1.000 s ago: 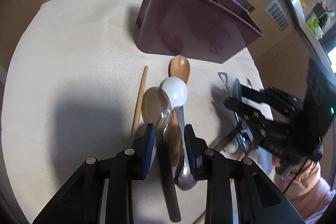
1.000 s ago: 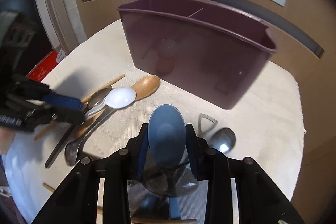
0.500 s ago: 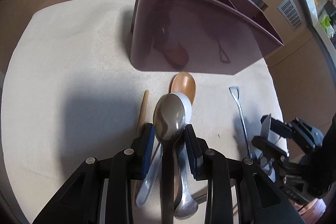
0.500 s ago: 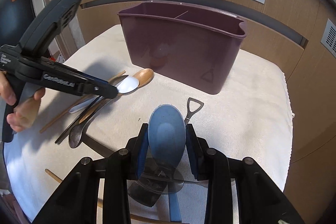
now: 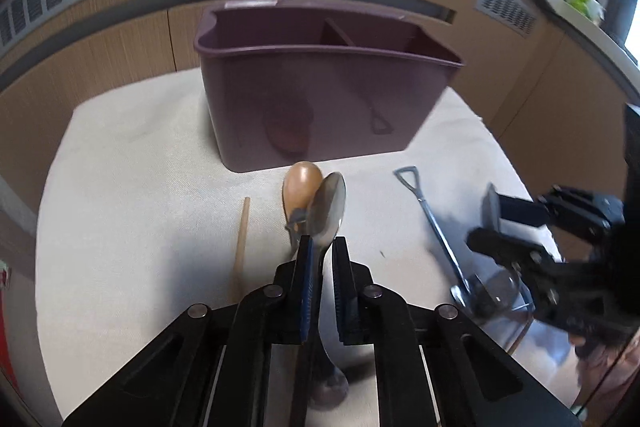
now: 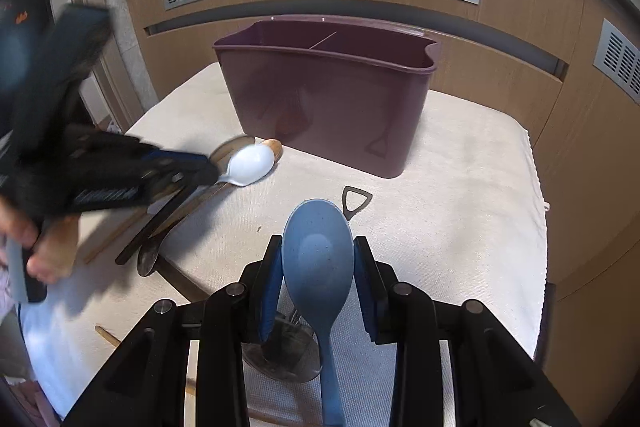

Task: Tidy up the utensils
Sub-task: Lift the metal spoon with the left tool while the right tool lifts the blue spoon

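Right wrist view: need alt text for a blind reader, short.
The right gripper holds a blue spoon, bowl up between its fingers, facing a purple divided utensil caddy on a cream cloth. At left, the left gripper holds a white spoon and a metal spoon above other utensils lying on the cloth.

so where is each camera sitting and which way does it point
Left wrist: rides the left gripper, looking along its fingers, shut on a metal spoon, toward the purple caddy; the right gripper shows at right.
Right wrist: rides the right gripper, shut on a blue spoon, facing the caddy; the left gripper and a hand show at left.
Both share the caddy and the wooden spoon.
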Motion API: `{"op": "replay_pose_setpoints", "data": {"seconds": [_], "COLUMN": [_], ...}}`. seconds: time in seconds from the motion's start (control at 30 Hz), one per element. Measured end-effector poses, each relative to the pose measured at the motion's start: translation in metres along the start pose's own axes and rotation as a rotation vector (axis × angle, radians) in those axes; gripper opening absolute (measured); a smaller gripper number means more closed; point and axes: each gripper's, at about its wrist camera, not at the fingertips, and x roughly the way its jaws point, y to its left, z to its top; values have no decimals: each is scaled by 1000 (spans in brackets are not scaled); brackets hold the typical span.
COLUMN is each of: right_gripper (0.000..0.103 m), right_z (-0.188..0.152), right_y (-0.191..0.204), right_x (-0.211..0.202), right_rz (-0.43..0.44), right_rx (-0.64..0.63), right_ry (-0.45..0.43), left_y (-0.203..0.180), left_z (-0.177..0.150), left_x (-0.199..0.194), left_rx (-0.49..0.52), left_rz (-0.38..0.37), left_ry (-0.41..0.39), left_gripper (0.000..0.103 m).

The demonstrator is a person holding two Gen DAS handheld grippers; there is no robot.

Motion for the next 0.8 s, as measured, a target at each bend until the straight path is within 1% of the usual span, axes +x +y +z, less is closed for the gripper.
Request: {"op": "replay_pose_setpoints", "data": {"seconds": [0.1, 0.17, 0.2, 0.23, 0.27, 0.33, 0.37, 0.4, 0.43, 0.47, 0.5, 0.53, 0.57, 0.67, 0.77, 0.8], "right_gripper": [31, 31, 31, 31, 31, 31, 31, 31, 31, 31, 31, 31, 31, 31, 31, 31], "right_z": [0, 1, 1, 1, 1, 0, -1, -2, -4, -6, -7, -9, -10, -15, -18, -19], "right_y": [2, 4, 4, 5, 5, 4, 3, 2, 1, -1, -2, -4, -5, -8, -10, -11], "right_x": [-3, -5, -4, -5, -6, -8, -9, -9, -10, -9, -9, -8, -8, -7, -6, -5], "right_rz": [2, 13, 14, 10, 8, 10, 9, 9, 12, 16, 18, 20, 23, 33, 43, 46], "right_rx": [0, -1, -2, -2, -2, 5, 10, 15, 20, 27, 31, 36, 40, 52, 60, 63], "right_ry": [-9, -11, -11, -11, -10, -13, -15, -16, -15, -12, -10, -7, -4, 1, 1, 2], "left_y": [-6, -8, -7, -6, -4, -5, -7, -9, -12, -14, -16, -17, -20, -25, -27, -26], "left_z": [-6, -5, -4, -3, 0, 4, 4, 7, 10, 13, 17, 20, 24, 28, 33, 33], "left_x": [-13, -14, -11, -8, -1, 7, 9, 13, 15, 18, 22, 25, 28, 37, 52, 56], "left_rx": [21, 33, 33, 32, 33, 51, 70, 99, 127, 156, 184, 205, 235, 285, 284, 276], "left_rz": [8, 23, 19, 3, -27, -34, -26, -16, -18, -25, -28, -25, -4, 47, 87, 92], "left_ry": [-38, -41, -27, 4, 59, 106, 115, 123, 138, 154, 172, 181, 184, 211, 249, 256], "left_gripper": [5, 5, 5, 7, 7, 8, 8, 11, 19, 26, 43, 55, 58, 58, 57, 53]}}
